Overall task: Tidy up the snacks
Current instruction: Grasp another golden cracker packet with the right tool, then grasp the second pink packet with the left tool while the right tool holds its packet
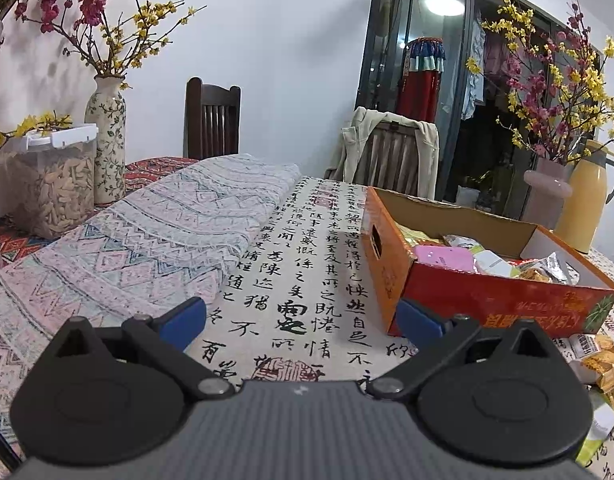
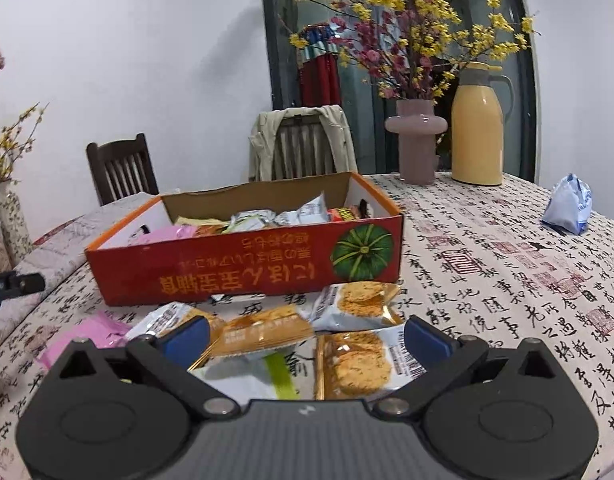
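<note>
A red cardboard box [image 2: 243,268] with a pumpkin picture holds several snack packets; it also shows in the left wrist view [image 1: 487,300]. Loose packets lie on the cloth in front of it: orange-and-silver biscuit packets [image 2: 355,300], [image 2: 359,364], an orange packet [image 2: 263,332], a pink packet [image 2: 95,336] and a white-and-green one [image 2: 275,380]. My right gripper [image 2: 307,338] is open and empty, low over these packets. My left gripper [image 1: 303,316] is open and empty, over bare cloth left of the box. Loose packets [image 1: 599,360] show at its right.
A folded patterned cloth [image 1: 155,232] lies left. A jar of seeds [image 1: 55,184] and a flowered vase [image 1: 107,136] stand far left. A pink vase [image 2: 417,140], a yellow thermos [image 2: 477,124] and a blue-white bag [image 2: 569,204] stand at the right. Chairs [image 2: 303,144] are behind the table.
</note>
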A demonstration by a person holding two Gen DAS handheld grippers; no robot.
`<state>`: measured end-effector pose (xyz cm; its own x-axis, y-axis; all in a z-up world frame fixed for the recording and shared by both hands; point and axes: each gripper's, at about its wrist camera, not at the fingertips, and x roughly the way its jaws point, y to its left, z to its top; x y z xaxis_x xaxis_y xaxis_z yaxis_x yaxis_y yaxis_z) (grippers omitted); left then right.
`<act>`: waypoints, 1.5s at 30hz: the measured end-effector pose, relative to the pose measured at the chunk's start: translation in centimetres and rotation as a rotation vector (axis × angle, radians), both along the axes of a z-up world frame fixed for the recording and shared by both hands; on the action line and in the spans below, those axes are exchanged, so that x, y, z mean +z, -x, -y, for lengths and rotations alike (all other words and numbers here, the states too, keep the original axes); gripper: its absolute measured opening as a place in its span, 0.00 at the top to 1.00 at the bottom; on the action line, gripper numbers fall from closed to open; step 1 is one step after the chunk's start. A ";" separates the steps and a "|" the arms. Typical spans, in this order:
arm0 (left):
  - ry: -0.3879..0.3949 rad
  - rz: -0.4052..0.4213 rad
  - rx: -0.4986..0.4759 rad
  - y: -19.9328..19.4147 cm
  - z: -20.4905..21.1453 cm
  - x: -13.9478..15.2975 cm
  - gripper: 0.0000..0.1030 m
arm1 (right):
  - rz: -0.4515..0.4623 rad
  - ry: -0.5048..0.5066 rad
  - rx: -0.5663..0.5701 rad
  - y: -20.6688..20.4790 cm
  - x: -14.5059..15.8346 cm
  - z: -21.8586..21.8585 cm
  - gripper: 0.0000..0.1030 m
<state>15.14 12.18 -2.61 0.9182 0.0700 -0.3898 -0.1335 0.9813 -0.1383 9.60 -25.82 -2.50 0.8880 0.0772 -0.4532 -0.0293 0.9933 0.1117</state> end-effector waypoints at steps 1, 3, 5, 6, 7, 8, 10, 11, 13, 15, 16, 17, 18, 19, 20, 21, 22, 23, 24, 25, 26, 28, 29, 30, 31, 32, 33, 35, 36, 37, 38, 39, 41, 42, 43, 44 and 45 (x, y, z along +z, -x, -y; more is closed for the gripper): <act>0.004 -0.002 -0.002 0.0 0.0 0.0 0.00 | 0.000 -0.003 -0.006 -0.2 0.1 0.2 0.00; 0.010 -0.004 -0.006 -0.1 -0.1 0.0 0.00 | 0.000 0.002 -0.003 -0.5 0.3 0.2 0.00; 0.014 -0.006 -0.008 -0.1 -0.2 0.0 0.00 | 0.003 0.028 0.030 -0.9 0.4 -0.3 0.03; 0.015 -0.007 -0.008 -0.1 -0.2 0.0 0.00 | 0.001 0.049 0.061 -1.2 0.5 -0.7 0.06; 0.015 -0.008 -0.007 -0.1 -0.1 0.0 0.00 | -0.005 0.067 0.090 -1.5 0.5 -1.2 0.13; 0.016 -0.009 -0.007 -0.1 -0.1 -0.1 0.00 | -0.010 0.082 0.116 -1.9 0.5 -1.6 0.19; 0.016 -0.011 -0.007 -0.2 -0.2 -0.1 0.00 | -0.025 0.108 0.143 -2.9 0.3 -2.4 0.21; 0.017 -0.011 -0.007 -0.2 -0.2 -0.1 0.00 | -0.037 0.124 0.148 -3.4 0.1 -2.8 0.22; 0.019 -0.013 -0.009 -0.2 -0.2 -0.1 0.00 | -0.069 0.138 0.149 -4.3 -0.5 -3.2 0.28; 0.019 -0.015 -0.010 -0.2 -0.2 -0.1 0.00 | -0.112 0.141 0.142 -5.2 -1.1 -3.4 0.44; 0.020 -0.015 -0.011 -0.2 -0.2 -0.1 0.00 | -0.125 0.133 0.140 -5.3 -1.3 -3.3 0.44; 0.020 -0.014 -0.011 -0.2 -0.2 -0.1 0.00 | -0.119 0.127 0.141 -5.1 -1.4 -3.2 0.44; 0.020 -0.014 -0.011 -0.2 -0.2 -0.1 0.00 | -0.107 0.122 0.142 -4.8 -1.4 -3.1 0.44; 0.020 -0.016 -0.011 -0.3 -0.2 -0.1 0.00 | -0.089 0.114 0.144 -4.5 -1.3 -2.9 0.45; 0.020 -0.017 -0.011 -0.3 -0.2 -0.1 0.00 | -0.068 0.103 0.144 -4.1 -1.2 -2.6 0.45; 0.020 -0.018 -0.010 -0.3 -0.2 -0.1 0.00 | -0.049 0.094 0.143 -3.7 -1.1 -2.3 0.45; 0.019 -0.018 -0.009 -0.3 -0.2 -0.1 0.00 | -0.027 0.085 0.138 -3.3 -1.0 -1.8 0.45; 0.019 -0.019 -0.009 -0.3 -0.2 -0.1 0.00 | -0.004 0.075 0.132 -2.9 -0.8 -1.4 0.45; 0.019 -0.021 -0.008 -0.4 -0.2 -0.1 0.00 | 0.017 0.066 0.122 -2.7 -0.7 -0.9 0.45; 0.018 -0.023 -0.007 -0.4 -0.1 -0.2 0.00 | 0.032 0.060 0.111 -2.5 -0.6 -0.5 0.45; 0.017 -0.024 -0.005 -0.5 -0.1 -0.2 0.00 | 0.047 0.052 0.096 -2.5 -0.4 0.1 0.45; 0.017 -0.028 -0.002 -0.5 -0.1 -0.2 0.00 | 0.069 0.042 0.071 -2.6 -0.3 1.1 0.45; 0.017 -0.030 -0.001 -0.6 -0.1 -0.2 0.00 | 0.083 0.038 0.059 -2.7 -0.3 1.6 0.45; 0.016 -0.032 0.000 -0.6 -0.1 -0.2 0.00 | 0.093 0.032 0.050 -3.0 -0.4 2.1 0.45; 0.016 -0.033 0.001 -0.6 -0.1 -0.2 0.00 | 0.097 0.021 0.045 -3.2 -0.6 2.5 0.45; 0.015 -0.033 0.001 -0.6 -0.1 -0.2 0.00 | 0.094 0.007 0.043 -3.4 -0.8 2.9 0.45; 0.013 -0.034 0.003 -0.6 -0.1 -0.2 0.00 | 0.091 -0.004 0.043 -3.6 -1.1 3.1 0.45; 0.006 -0.034 -0.002 -0.6 0.0 -0.2 0.00 | 0.087 -0.027 0.052 -3.7 -1.2 3.5 0.45; 0.003 -0.036 -0.012 -0.7 0.0 -0.2 0.00 | 0.093 -0.028 0.055 -3.6 -1.3 3.6 0.45; -0.002 -0.048 -0.021 -0.8 0.1 -0.2 0.00 | 0.093 -0.029 0.059 -3.6 -1.3 3.6 0.45; -0.011 -0.070 -0.025 -1.2 0.3 -0.1 0.00 | 0.091 -0.033 0.061 -3.6 -1.3 3.6 0.45; -0.022 -0.089 -0.027 -1.3 0.5 -0.1 0.00 | 0.089 -0.040 0.063 -3.6 -1.3 3.8 0.45; -0.033 -0.120 -0.066 -1.4 1.2 0.1 0.00 | 0.085 -0.052 0.067 -3.7 -1.4 3.9 0.45; -0.031 -0.136 -0.094 -1.2 1.7 0.3 0.00 | 0.085 -0.055 0.070 -3.7 -1.4 3.9 0.45; -0.028 -0.144 -0.119 -1.1 2.2 0.4 0.00 | 0.083 -0.056 0.075 -3.6 -1.4 3.9 0.45; -0.031 -0.153 -0.145 -0.9 2.8 0.5 0.00 | 0.082 -0.055 0.079 -3.5 -1.5 3.8 0.45; -0.046 -0.165 -0.165 -0.8 3.5 0.5 0.00 | 0.085 -0.052 0.082 -3.3 -1.6 3.7 0.45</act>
